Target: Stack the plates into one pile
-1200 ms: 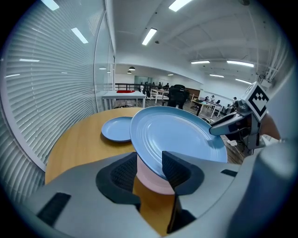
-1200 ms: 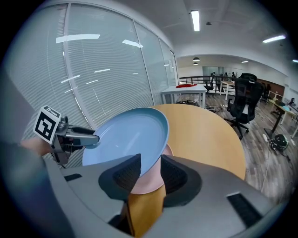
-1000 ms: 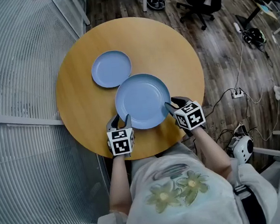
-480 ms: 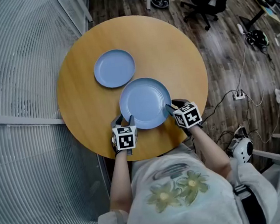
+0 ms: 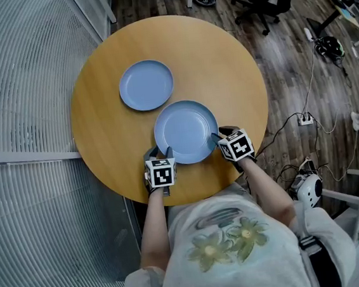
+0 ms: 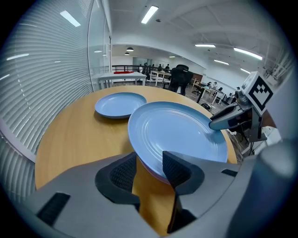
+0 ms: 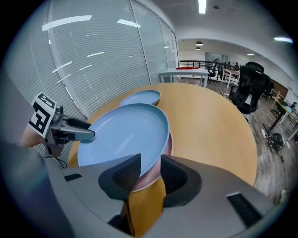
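Both grippers clasp the large plate (image 5: 186, 129) by its near rim.
Left gripper (image 5: 158, 153) and right gripper (image 5: 222, 133) reach forward, angled inward; the small plate (image 5: 146, 84) lies beyond, ahead-left.

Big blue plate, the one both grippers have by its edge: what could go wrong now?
1. The big blue plate rests on a pink plate. The left gripper and right gripper pinch only the rims on the person's side, so the far side might sag, or the two plates might slide apart.
2. The small blue plate lies close by. The carried plates could bump it instead of landing on top.
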Motion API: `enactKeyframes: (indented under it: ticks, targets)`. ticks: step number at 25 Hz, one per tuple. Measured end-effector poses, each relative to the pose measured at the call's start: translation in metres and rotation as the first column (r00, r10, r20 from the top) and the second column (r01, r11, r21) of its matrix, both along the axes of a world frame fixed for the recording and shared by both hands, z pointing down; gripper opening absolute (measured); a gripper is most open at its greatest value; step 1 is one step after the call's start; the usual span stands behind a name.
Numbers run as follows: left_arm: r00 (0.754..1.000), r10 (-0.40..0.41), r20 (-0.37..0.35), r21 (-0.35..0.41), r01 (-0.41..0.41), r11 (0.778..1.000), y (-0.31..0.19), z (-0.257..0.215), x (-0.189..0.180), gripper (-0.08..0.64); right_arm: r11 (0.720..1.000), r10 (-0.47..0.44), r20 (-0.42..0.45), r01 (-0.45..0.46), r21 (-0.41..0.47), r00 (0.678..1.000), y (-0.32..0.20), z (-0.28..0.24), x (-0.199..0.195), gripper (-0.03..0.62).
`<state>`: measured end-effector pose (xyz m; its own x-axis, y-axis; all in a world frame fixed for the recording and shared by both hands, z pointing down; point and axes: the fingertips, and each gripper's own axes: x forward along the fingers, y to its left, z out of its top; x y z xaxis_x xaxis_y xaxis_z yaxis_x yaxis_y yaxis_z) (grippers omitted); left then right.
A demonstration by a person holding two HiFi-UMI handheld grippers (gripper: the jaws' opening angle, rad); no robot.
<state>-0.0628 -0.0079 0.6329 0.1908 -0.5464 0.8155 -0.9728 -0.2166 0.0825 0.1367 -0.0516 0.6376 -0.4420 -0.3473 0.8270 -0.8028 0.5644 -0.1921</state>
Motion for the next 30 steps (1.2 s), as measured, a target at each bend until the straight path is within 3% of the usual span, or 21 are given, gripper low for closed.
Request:
enactKeyframes:
  ticks: [10,21,30]
  targets:
    - [1.000,0.019,-0.004,-0.026,-0.019,0.999,-0.008,0.012,0.002,0.189,1.000,0.005,-0.034,-0.006,-0.028,0.999,-0.007,0.016,0.002,0.149]
    - [0.995,0.095,0.030,-0.113,-0.091,0.989,0.001,0.033,0.012,0.207,0.999,-0.002,-0.052,-0.001,-0.051,0.999,-0.008,0.032,0.013,0.136]
    - [0.996,0.079,0.048,-0.064,-0.076,0.995,-0.011,0.022,0.004,0.221,0.998,0.060,-0.033,-0.060,0.008,0.998,-0.029,0.017,0.018,0.120]
